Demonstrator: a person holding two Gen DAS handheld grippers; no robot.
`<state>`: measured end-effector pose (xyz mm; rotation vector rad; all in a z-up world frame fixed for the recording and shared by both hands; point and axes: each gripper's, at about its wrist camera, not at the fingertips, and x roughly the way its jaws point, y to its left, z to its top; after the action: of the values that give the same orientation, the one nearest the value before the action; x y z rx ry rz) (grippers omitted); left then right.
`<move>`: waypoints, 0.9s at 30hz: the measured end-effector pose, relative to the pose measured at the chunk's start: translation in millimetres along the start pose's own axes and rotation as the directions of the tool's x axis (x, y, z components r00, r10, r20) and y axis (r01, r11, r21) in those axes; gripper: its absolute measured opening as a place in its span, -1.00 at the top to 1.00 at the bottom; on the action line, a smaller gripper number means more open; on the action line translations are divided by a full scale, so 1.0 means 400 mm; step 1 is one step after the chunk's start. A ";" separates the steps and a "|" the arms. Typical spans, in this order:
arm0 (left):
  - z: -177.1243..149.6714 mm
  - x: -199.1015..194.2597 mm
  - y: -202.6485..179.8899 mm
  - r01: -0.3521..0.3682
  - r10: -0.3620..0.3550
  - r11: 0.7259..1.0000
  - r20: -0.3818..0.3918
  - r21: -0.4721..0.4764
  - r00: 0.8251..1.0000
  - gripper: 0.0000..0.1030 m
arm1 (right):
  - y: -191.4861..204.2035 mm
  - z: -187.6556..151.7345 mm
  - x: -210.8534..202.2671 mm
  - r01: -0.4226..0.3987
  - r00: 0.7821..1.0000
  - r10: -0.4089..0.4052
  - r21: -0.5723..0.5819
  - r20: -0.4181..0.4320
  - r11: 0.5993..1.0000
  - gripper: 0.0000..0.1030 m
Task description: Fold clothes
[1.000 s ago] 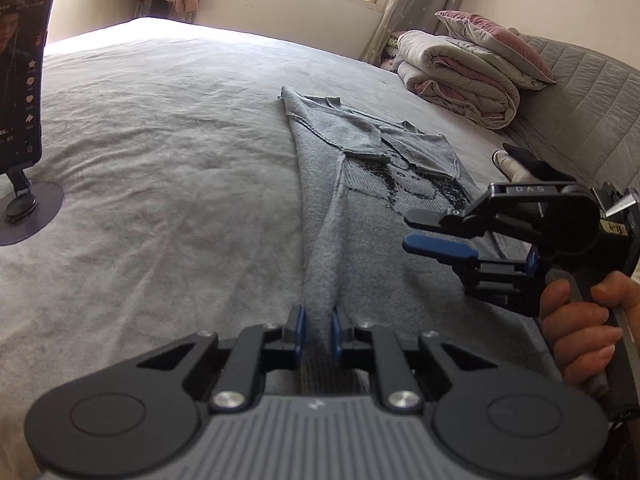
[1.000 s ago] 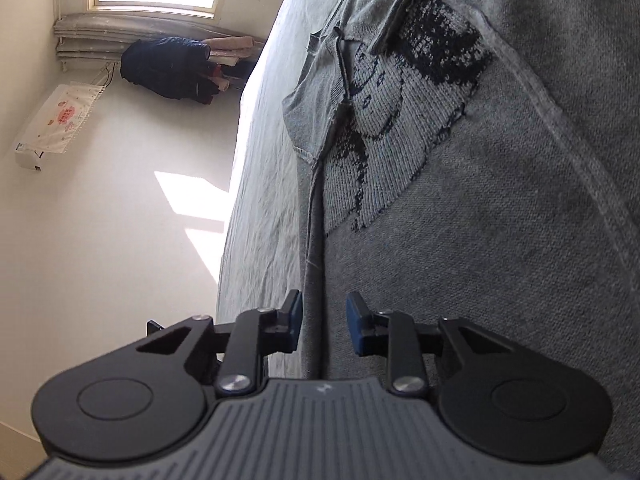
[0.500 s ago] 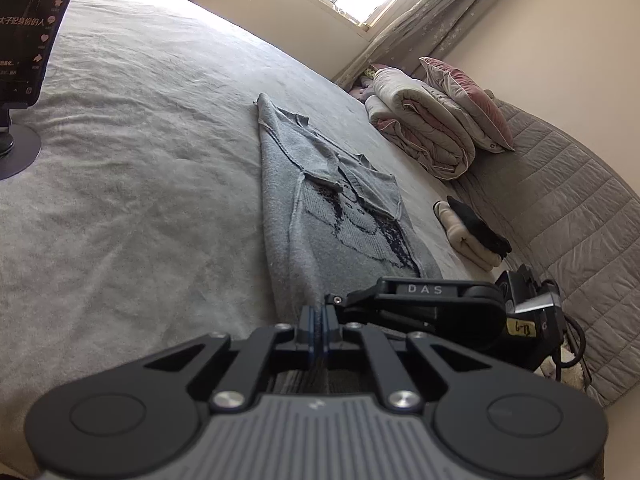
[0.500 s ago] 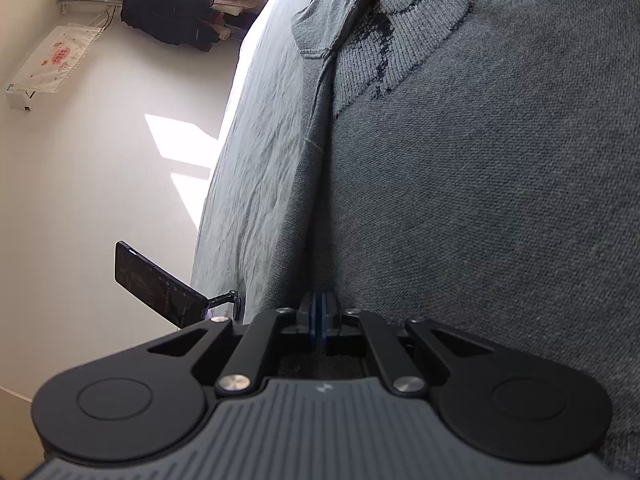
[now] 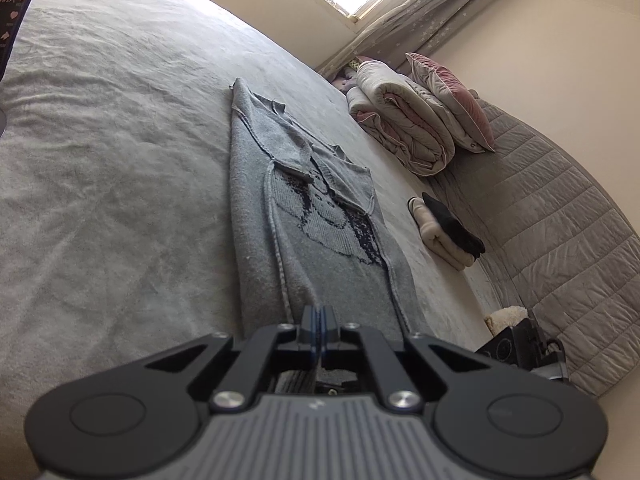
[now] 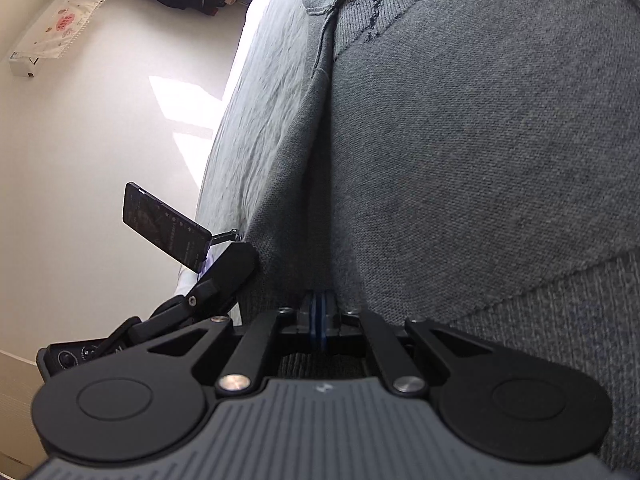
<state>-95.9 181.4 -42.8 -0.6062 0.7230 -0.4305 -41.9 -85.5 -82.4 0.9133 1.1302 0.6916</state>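
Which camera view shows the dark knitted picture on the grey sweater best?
The left wrist view: the knitted picture on the grey sweater appears almost whole. The right wrist view shows only a dark scrap near the top edge.

Phone screen [image 5: 12, 12]: Chinese "的人"; rest illegible.

Black two-finger right gripper [image 6: 319, 322], blue pads pressed together on the near hem of a grey knitted sweater with a dark pattern [image 6: 480, 140]. Left of it: the other black gripper [image 6: 208, 292], then a dark phone on a stand [image 6: 166, 226].
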 end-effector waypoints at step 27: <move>-0.032 0.098 -0.016 0.058 -0.060 0.998 -0.191 -0.016 0.980 0.57 | -0.032 -0.086 -0.146 -0.081 0.966 0.035 -0.170 -0.258 0.982 0.52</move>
<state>-79.8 150.2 -65.2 -0.6020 0.8930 -0.5452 -91.9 -132.1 -72.9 0.7197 1.2472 0.9640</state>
